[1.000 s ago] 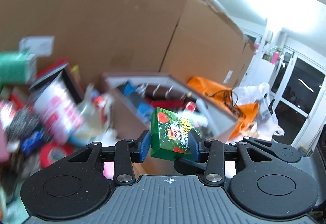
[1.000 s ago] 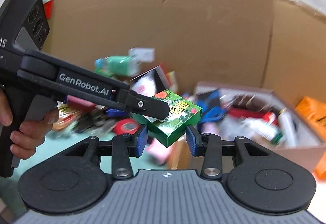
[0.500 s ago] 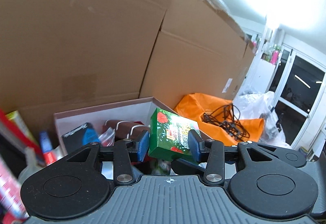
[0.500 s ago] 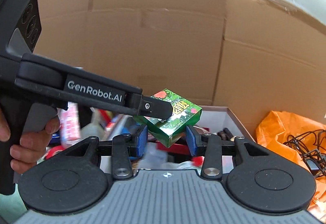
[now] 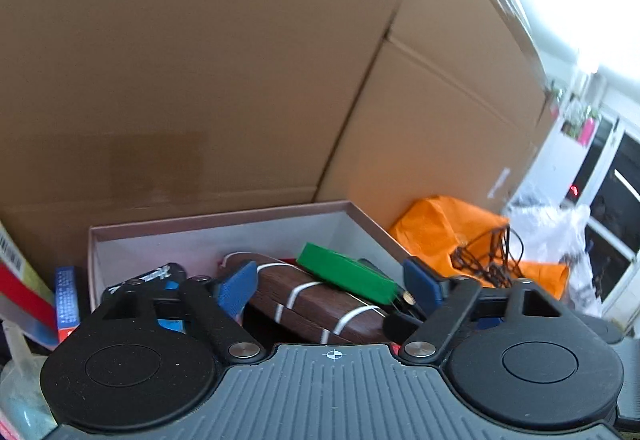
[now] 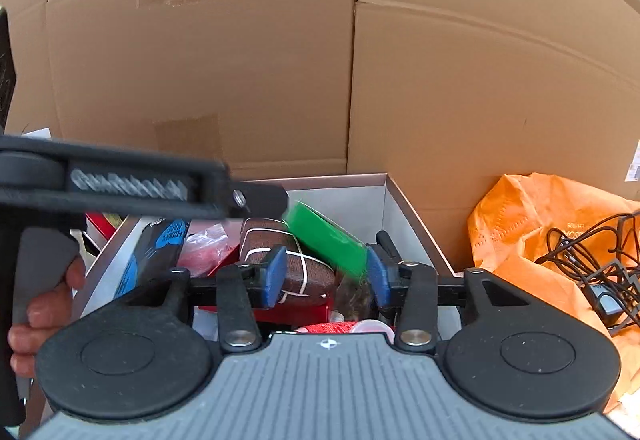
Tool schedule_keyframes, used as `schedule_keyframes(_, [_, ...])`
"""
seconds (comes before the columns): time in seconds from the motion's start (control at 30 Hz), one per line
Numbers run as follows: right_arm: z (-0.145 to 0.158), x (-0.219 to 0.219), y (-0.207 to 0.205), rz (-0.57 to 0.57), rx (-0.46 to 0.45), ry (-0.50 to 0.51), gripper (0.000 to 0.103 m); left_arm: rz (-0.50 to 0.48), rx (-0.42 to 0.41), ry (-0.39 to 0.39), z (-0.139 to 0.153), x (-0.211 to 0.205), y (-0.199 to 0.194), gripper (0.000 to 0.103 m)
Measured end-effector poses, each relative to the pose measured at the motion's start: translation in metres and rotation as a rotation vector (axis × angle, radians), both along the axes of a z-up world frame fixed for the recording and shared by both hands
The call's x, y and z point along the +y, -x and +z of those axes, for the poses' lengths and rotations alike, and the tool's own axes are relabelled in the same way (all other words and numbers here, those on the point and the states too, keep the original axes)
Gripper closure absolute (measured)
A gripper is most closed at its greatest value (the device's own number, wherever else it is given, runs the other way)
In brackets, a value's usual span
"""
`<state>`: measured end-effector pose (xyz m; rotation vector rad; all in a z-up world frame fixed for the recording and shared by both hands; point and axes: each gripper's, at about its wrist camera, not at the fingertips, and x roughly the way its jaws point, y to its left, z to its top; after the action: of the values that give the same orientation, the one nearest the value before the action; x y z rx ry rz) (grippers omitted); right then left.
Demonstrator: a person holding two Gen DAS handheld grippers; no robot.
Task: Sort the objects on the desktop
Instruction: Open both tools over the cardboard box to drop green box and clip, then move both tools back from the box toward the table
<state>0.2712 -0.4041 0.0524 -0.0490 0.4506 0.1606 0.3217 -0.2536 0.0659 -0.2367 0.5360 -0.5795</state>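
Note:
A green box (image 5: pixel 346 272) lies tilted in the open white-walled storage box (image 5: pixel 208 244), resting on a brown case bound with white bands (image 5: pixel 312 304). My left gripper (image 5: pixel 330 286) is open above the storage box, with its blue pads apart on either side of the green box. In the right wrist view the green box (image 6: pixel 326 238) is blurred, between the brown case (image 6: pixel 288 260) and the right pad. My right gripper (image 6: pixel 324 276) is open and empty over the storage box (image 6: pixel 404 212). The left gripper's body (image 6: pixel 132 186) crosses that view from the left.
Large cardboard boxes (image 6: pixel 280 60) stand close behind the storage box. An orange bag (image 6: pixel 540 240) with black cables lies to the right. A dark blue packet (image 6: pixel 156 256) and red items lie in the storage box. More packages (image 5: pixel 36 296) stand at its left.
Both grippers held the green box over the storage box, then opened. The green box has dropped onto the brown case. The views have moved closer to the storage box.

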Motion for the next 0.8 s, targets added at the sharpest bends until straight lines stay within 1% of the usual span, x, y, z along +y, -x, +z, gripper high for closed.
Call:
schedule_keyframes(0.03, [-0.001, 0.000, 0.001, -0.004, -0.004, -0.003, 0.048, -0.006, 0.010, 0.007, -0.002, 0.003, -0.001, 0.010])
schedule_keyframes(0.07, [-0.002, 0.000, 0.000, -0.009, -0.006, -0.007, 0.042, -0.007, 0.017, 0.013, -0.003, 0.005, -0.002, 0.008])
schedule_keyframes(0.1, [-0.003, -0.001, 0.002, -0.010, -0.008, -0.013, 0.037, -0.004, 0.019, 0.014, -0.005, 0.006, -0.002, 0.002])
schedule_keyframes(0.13, [-0.005, -0.001, 0.004, -0.011, -0.014, -0.020, 0.028, -0.001, 0.017, 0.011, -0.006, 0.006, -0.001, 0.000])
schedule_keyframes(0.17, [-0.005, -0.001, 0.008, -0.014, -0.020, -0.023, 0.021, 0.000, 0.009, 0.006, -0.007, 0.007, 0.001, 0.000])
schedule_keyframes(0.2, [-0.006, -0.001, 0.011, -0.017, -0.025, -0.021, 0.020, -0.002, 0.003, -0.004, -0.007, 0.007, 0.003, 0.000])
schedule_keyframes(0.27, [-0.003, 0.005, 0.004, -0.014, -0.035, -0.014, 0.013, -0.010, -0.001, -0.010, -0.006, 0.006, 0.008, 0.000])
schedule_keyframes(0.3, [-0.003, 0.006, 0.007, -0.013, -0.040, -0.013, 0.012, -0.010, -0.007, -0.013, -0.006, 0.006, 0.011, 0.000])
schedule_keyframes(0.37, [-0.001, 0.008, 0.012, -0.013, -0.049, -0.016, 0.005, -0.012, -0.026, -0.033, -0.005, 0.007, 0.019, 0.000])
schedule_keyframes(0.5, [0.003, 0.008, 0.022, -0.007, -0.060, -0.033, 0.002, -0.017, -0.072, -0.071, -0.001, 0.008, 0.036, 0.000])
schedule_keyframes(0.57, [0.006, 0.009, 0.031, -0.005, -0.067, -0.028, 0.000, -0.004, -0.086, -0.087, 0.002, 0.012, 0.047, 0.000])
schedule_keyframes(0.73, [0.012, 0.011, 0.055, -0.020, -0.061, -0.002, 0.000, 0.039, -0.086, -0.144, 0.008, 0.020, 0.078, 0.000])
schedule_keyframes(0.8, [0.014, 0.011, 0.067, -0.022, -0.054, 0.010, 0.000, 0.053, -0.092, -0.153, 0.009, 0.024, 0.094, 0.000])
